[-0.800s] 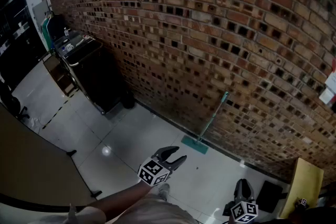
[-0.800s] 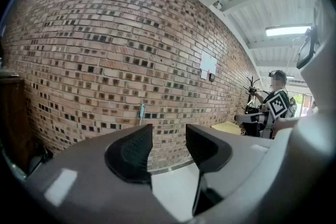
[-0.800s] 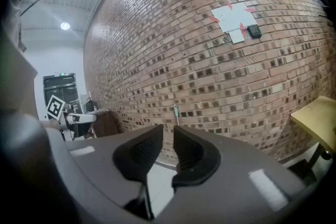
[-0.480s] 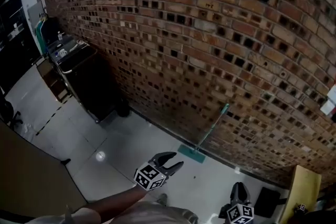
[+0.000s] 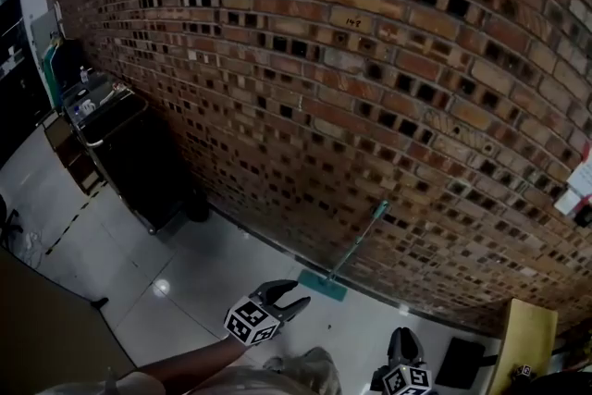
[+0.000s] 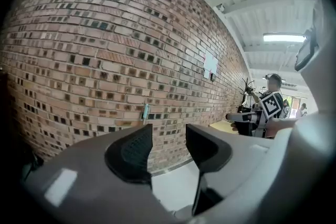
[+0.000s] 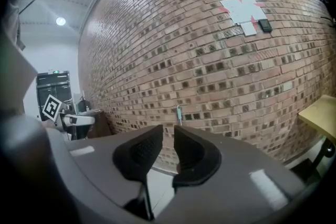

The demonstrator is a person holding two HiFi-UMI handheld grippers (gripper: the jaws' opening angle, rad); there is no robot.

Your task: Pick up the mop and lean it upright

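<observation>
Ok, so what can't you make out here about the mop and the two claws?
- Mop head: seen only in the head view; in both gripper views the claw's own body hides it.
- Mop handle: too small in the head view to tell whether its top touches the brick wall.
- Right claw: partly cut off by the head view's bottom edge.
</observation>
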